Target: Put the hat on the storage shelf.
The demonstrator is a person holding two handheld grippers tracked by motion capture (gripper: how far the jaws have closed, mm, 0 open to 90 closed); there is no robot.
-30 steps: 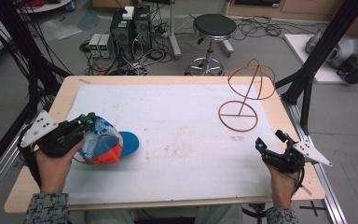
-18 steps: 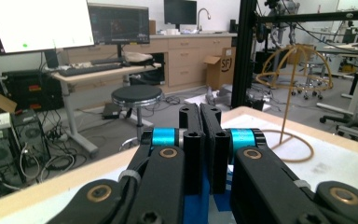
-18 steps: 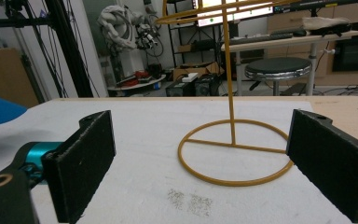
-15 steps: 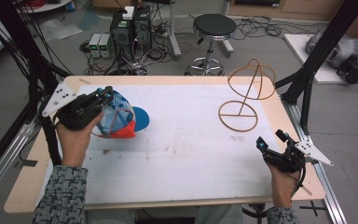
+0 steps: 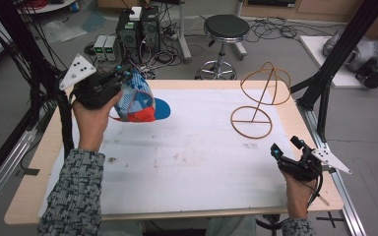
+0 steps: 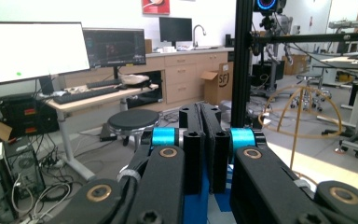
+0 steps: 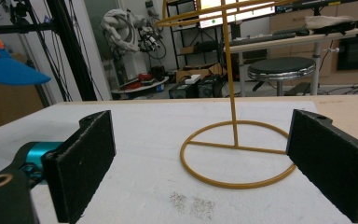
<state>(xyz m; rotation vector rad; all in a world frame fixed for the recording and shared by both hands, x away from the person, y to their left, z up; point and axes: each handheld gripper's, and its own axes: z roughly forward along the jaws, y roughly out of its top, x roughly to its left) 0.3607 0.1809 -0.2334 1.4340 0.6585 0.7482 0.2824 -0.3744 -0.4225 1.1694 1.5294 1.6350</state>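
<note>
A patchwork cap (image 5: 137, 102) with a blue brim hangs in the air above the table's far left part, and my left gripper (image 5: 123, 81) is shut on its crown. In the left gripper view the two jaws (image 6: 200, 144) stand pressed together with blue cloth (image 6: 195, 205) between them. A thin yellow wire stand (image 5: 256, 104) with a ring base and a hoop top rises at the far right; it also shows ahead in the left gripper view (image 6: 303, 121). My right gripper (image 5: 285, 146) rests near the front right edge, jaws wide apart (image 7: 200, 168), facing the stand (image 7: 235, 140). The cap's brim (image 7: 9, 70) shows at upper left.
A white mat (image 5: 192, 162) covers most of the wooden table (image 5: 24, 196). Black frame posts (image 5: 332, 69) stand at both sides. Behind the table are a round stool (image 5: 226, 29), computer boxes (image 5: 138, 24) and loose cables on the floor.
My left hand has lifted the cap off the table and carried it up, away from the person and a little right. The right gripper has stayed where it was, still open.
</note>
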